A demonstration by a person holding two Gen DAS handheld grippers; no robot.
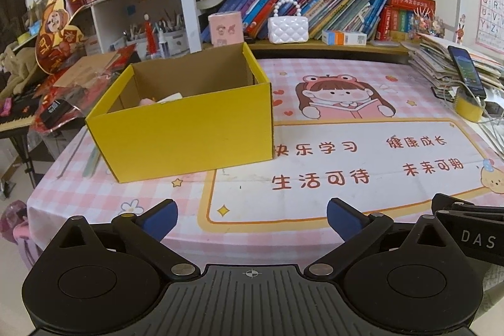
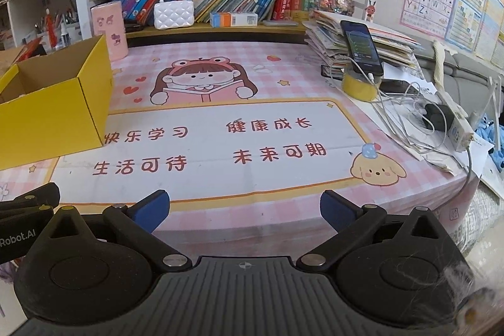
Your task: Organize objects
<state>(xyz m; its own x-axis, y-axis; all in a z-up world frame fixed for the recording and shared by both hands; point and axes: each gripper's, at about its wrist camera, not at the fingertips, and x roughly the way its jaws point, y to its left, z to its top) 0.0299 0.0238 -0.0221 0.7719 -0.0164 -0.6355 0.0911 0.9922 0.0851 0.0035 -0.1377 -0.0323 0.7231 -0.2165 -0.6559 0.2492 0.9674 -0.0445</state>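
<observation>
Yellow box (image 1: pixel 189 128): open-topped cardboard, standing on the left part of the table; also seen at the left edge of the right wrist view (image 2: pixel 56 103).
Box contents: a pink item (image 1: pixel 146 100) and a white item (image 1: pixel 170 97) show just above the near wall; what they are cannot be told.
Left gripper (image 1: pixel 251 218): fingers spread wide, blue pads (image 1: pixel 159 218) well apart, holding nothing, touching nothing.
Left gripper pose: level over the near table edge, aimed forward; the box lies ahead and to its left.
Right gripper (image 2: pixel 245 208): fingers spread wide, blue pads (image 2: pixel 338 210) well apart, empty, clear of all objects.
Right gripper pose: level over the near edge, just beside the left gripper; its side shows at the right edge of the left view.
Table cover (image 2: pixel 252 147): pink checked mat with a cartoon girl and Chinese characters.
Right side of table: phone (image 2: pixel 362 48) propped on a yellow tape roll (image 2: pixel 360 85), with white cables (image 2: pixel 406 112) and a paper stack (image 2: pixel 327 43) near.
Behind: shelves of books (image 1: pixel 315 8), a white quilted purse (image 1: pixel 288 29).
</observation>
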